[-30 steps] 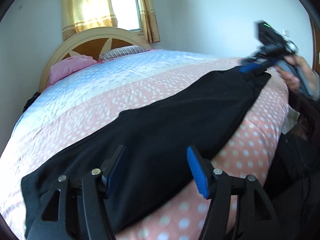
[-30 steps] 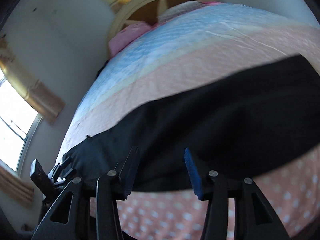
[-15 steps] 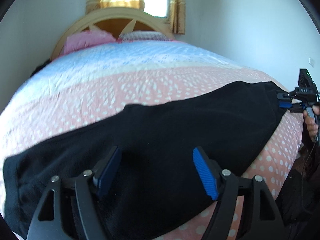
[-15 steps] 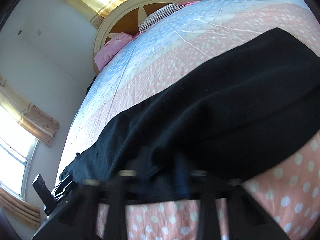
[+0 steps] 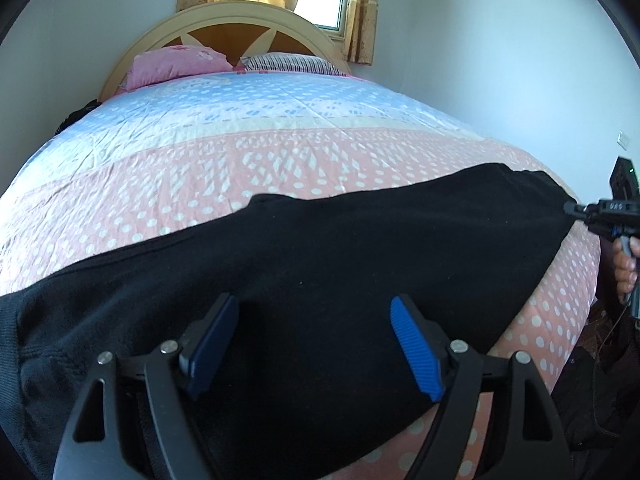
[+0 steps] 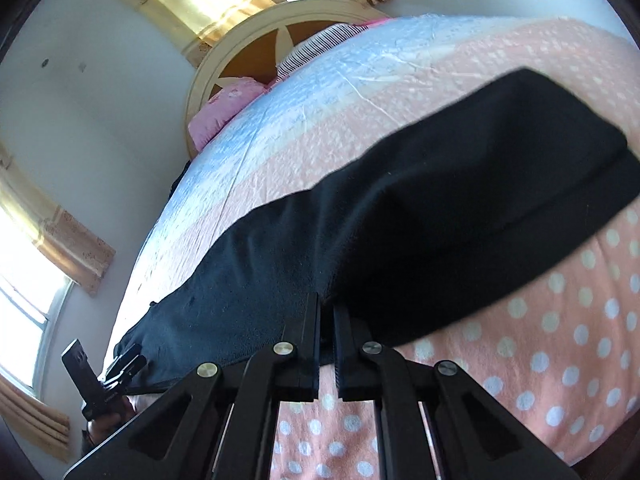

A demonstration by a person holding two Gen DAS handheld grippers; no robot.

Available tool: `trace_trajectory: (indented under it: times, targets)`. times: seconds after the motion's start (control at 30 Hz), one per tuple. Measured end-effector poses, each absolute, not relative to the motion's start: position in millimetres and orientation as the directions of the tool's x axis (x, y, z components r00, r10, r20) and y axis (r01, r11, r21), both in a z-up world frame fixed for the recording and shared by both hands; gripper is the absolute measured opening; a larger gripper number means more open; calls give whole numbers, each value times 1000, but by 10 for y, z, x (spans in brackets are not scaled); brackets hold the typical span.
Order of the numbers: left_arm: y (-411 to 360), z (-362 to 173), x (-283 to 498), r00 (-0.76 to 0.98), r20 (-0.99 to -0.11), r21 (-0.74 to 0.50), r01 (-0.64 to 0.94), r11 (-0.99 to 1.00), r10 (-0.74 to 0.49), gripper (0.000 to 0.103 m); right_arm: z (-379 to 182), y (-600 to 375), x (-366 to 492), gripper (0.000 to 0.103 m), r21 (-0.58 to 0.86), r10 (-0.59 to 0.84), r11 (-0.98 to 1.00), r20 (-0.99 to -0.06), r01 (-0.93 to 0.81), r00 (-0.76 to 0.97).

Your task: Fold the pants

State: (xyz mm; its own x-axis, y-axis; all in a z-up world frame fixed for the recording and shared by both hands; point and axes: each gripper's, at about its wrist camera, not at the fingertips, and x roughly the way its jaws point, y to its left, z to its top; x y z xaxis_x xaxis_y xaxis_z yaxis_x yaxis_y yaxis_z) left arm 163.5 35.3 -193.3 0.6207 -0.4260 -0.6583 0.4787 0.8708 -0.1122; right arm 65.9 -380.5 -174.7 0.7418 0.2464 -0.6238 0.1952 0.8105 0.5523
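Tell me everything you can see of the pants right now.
The pants are black, soft and fleecy-looking, lying flat lengthwise across the near, pink dotted end of the bed. A ribbed band shows at one end. The right gripper is shut on their near edge, lifting a small fold; the left gripper hangs open over the other end, not gripping.

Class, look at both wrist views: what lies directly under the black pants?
The black pants lie spread on the pink dotted bedspread, which shows all around them. The bedspread beneath the cloth is covered, so anything lying there cannot be seen.
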Motion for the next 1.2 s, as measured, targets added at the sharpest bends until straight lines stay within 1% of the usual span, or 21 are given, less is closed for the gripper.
trace_trajectory:
  times: [0.1, 0.23, 0.47, 0.57, 0.63, 0.73, 0.77, 0.8, 0.83, 0.9, 1.0, 1.03, 1.07, 1.1, 1.2]
  targets:
    - [360, -1932, 1629, 620, -656, -114, 481, 869, -429, 82, -1712, -3742, 655, 5, 527, 228, 828, -628, 191, 744]
    - [374, -1929, 1632, 613, -652, -132, 488, 863, -446, 84, -1909, -3784, 666, 5, 525, 230, 820, -669, 230, 707]
    - [389, -1918, 1625, 610, -644, -145, 496, 856, -462, 86, -1804, -3751, 584, 5, 526, 226, 826, -639, 203, 735]
    - [386, -1915, 1622, 614, -639, -145, 496, 856, -463, 86, -1820, -3764, 561, 5, 514, 223, 833, -650, 204, 727]
    - [379, -1916, 1627, 614, -640, -142, 496, 857, -462, 86, -1918, -3768, 595, 5, 506, 225, 834, -676, 221, 701]
    - [383, -1914, 1623, 613, -638, -145, 500, 854, -467, 87, -1916, -3809, 590, 6, 530, 253, 824, -658, 198, 710]
    - [381, -1914, 1624, 613, -637, -144, 501, 853, -467, 87, -1902, -3821, 580, 8, 542, 262, 819, -647, 190, 716]
    - [376, -1911, 1618, 615, -637, -142, 500, 854, -465, 87, -1901, -3840, 570, 17, 554, 272, 811, -642, 189, 716]
    - [368, -1906, 1613, 618, -636, -137, 499, 856, -462, 87, -1904, -3862, 558, 29, 563, 277, 803, -642, 194, 715]
    - [326, -1874, 1582, 641, -631, -102, 489, 866, -437, 87, -1880, -3932, 502, 37, 583, 277, 788, -623, 198, 732]
    - [188, -1710, 1500, 679, -592, -49, 508, 860, -435, 87, -1791, -4141, 399, 37, 603, 223, 759, -596, 246, 772]
    - [129, -1651, 1487, 677, -578, -58, 523, 850, -456, 90, -1764, -4239, 353, 37, 619, 207, 741, -580, 261, 788]
    - [51, -1585, 1483, 667, -565, -76, 544, 836, -486, 97, -1741, -4348, 298, 37, 628, 180, 724, -572, 286, 800]
    - [-25, -1555, 1486, 657, -559, -87, 560, 824, -505, 100, -1732, -4432, 262, 37, 628, 156, 715, -572, 307, 805]
    - [-341, -1560, 1513, 617, -582, -78, 606, 792, -530, 101, -1764, -4665, 180, 37, 625, 93, 685, -585, 375, 806]
